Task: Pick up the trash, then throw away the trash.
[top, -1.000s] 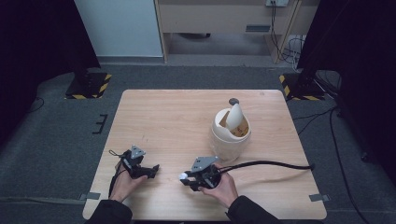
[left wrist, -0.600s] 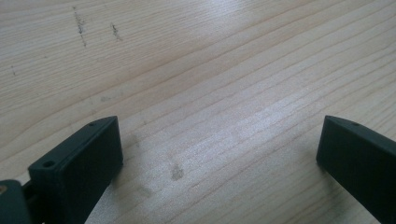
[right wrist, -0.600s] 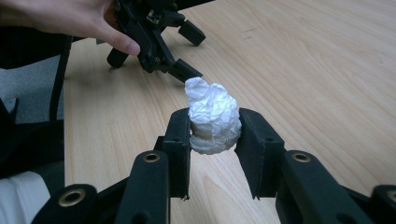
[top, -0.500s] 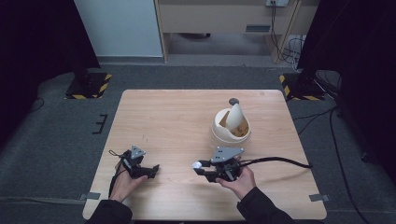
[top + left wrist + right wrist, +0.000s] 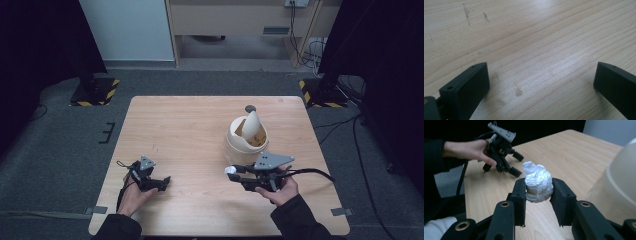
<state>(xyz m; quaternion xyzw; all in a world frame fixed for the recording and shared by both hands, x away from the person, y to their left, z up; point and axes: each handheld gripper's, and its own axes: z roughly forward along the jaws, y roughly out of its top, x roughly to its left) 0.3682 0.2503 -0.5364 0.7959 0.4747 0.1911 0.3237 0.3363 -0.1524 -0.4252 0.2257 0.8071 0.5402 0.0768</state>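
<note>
Right gripper: its fingers were clamped on a crumpled white paper ball, one black pad pressed against each side of it.
Paper ball: it sat between the tips of the right fingers, lifted clear of the worktop, its crinkled top standing above the pads. From the high view it showed as a small white lump at the left end of the right gripper, in front of the bin.
Right hand: it held the gripper roughly level, fingers pointing toward the person's left, with the grey three-cornered plate on top and a black cable trailing off to the right.
Bin: a cream-coloured round container with a swing lid tipped up stood on the right half of the worktop, just behind the right gripper. In the right gripper view its pale domed wall rose close at the right edge.
Left gripper: it rested low on the worktop near the front left, well apart from the paper ball. Its fingers stood wide apart with nothing between them but bare wood grain.
Left hand: it lay on the worktop behind its gripper, also seen in the right gripper view.
Worktop: light wood, with a few faint dark marks.
</note>
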